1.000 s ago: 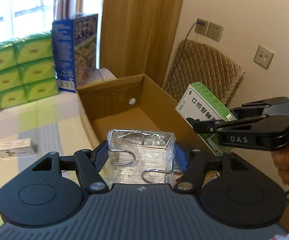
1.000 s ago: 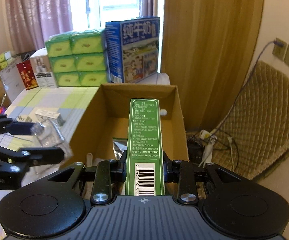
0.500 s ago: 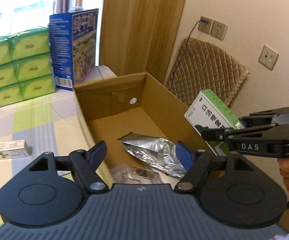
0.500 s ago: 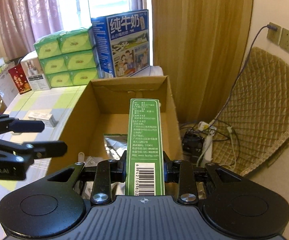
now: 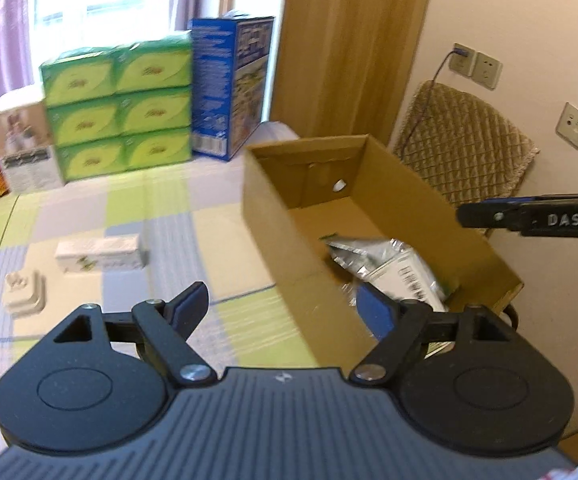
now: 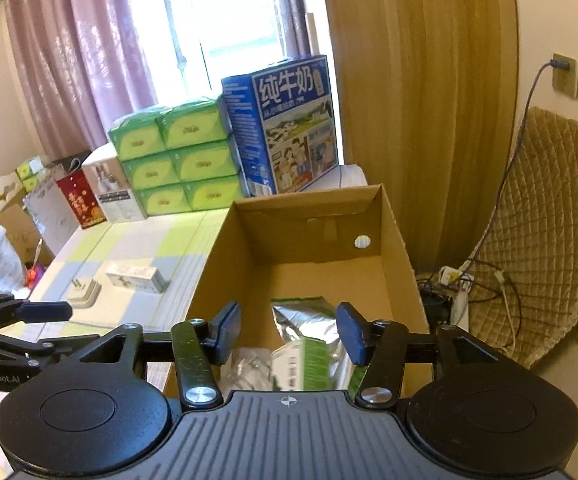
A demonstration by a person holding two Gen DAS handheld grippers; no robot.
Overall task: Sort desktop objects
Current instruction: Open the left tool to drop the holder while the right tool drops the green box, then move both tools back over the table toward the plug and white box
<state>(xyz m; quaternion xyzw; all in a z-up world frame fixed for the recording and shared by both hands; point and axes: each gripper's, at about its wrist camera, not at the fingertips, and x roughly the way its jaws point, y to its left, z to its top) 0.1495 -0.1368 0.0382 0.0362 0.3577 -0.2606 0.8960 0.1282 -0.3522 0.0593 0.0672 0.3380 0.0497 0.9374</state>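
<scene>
Both our left gripper (image 5: 277, 306) and right gripper (image 6: 289, 330) hang spread and empty by the cardboard box (image 6: 209, 280); reaching carelessly for the small white carton (image 5: 101, 254) left of it could clip its wall.

**Camera placement: both wrist views**

Your left wrist view looks forward over the left gripper (image 5: 279, 308), angled down across the table (image 5: 89, 216), with the cardboard box (image 5: 273, 216) close at centre right. Your right wrist view sits above the box's (image 6: 217, 264) near end, facing along it toward the window. Both views share the box, the green tissue packs (image 5: 119, 108) (image 6: 177, 160) and the blue carton (image 5: 231, 88) (image 6: 285, 124). Each shows the other gripper at a frame edge.
</scene>
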